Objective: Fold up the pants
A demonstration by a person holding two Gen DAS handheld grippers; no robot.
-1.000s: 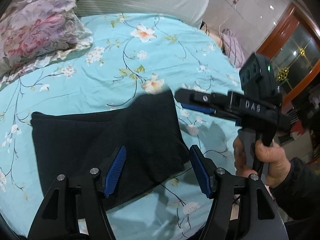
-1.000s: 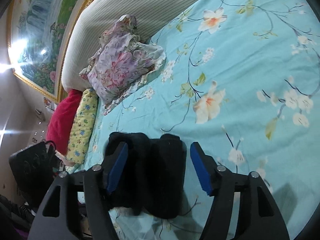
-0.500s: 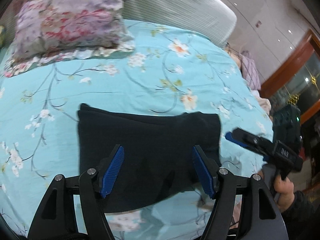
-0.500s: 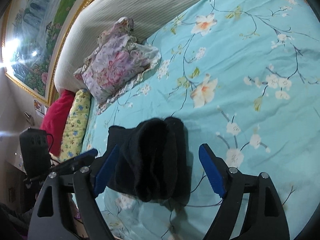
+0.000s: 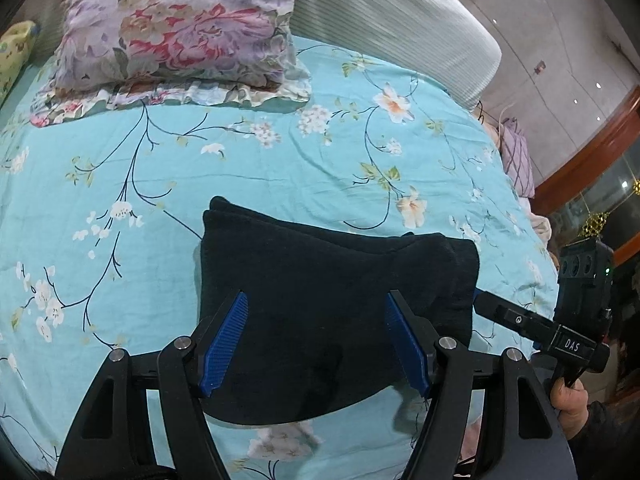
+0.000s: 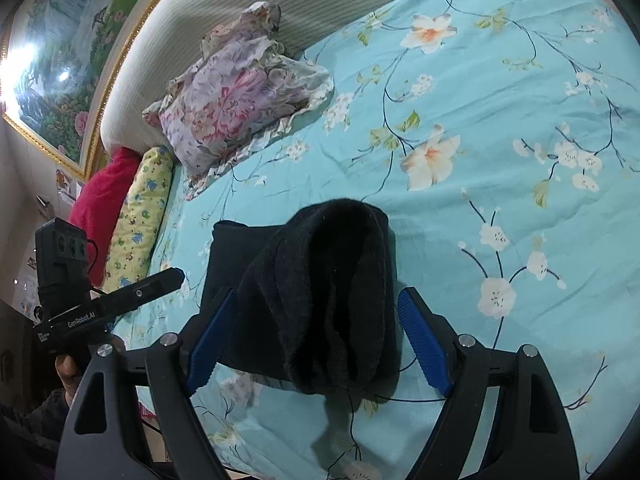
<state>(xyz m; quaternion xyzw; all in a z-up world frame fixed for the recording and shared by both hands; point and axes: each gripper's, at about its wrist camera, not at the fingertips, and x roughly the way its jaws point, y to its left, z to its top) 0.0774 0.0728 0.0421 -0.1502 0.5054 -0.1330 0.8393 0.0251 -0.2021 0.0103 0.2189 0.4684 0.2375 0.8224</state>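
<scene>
The black pants (image 5: 320, 292) lie folded into a compact rectangle on the turquoise floral bedsheet (image 5: 280, 160), near the bed's front edge. My left gripper (image 5: 316, 340) is open and empty, its blue pads spread above the near half of the pants. In the right wrist view the pants (image 6: 320, 280) show their thick folded end, several layers deep. My right gripper (image 6: 320, 344) is open and empty, hovering over that end. Each gripper appears in the other's view: the right one (image 5: 516, 322) at the pants' right edge, the left one (image 6: 148, 292) at their left.
A floral purple pillow (image 5: 180, 28) lies at the head of the bed against the striped headboard (image 5: 400, 20). A yellow pillow (image 6: 140, 216) and a red one (image 6: 100, 200) lie at the bed's left side. A framed painting (image 6: 52, 52) hangs above. Purple cloth (image 5: 516, 160) lies off the right edge.
Both grippers have pulled back and risen from the pants, staying open. The left wrist view has swung up towards the pillow. The pants lie still in their folded shape.
</scene>
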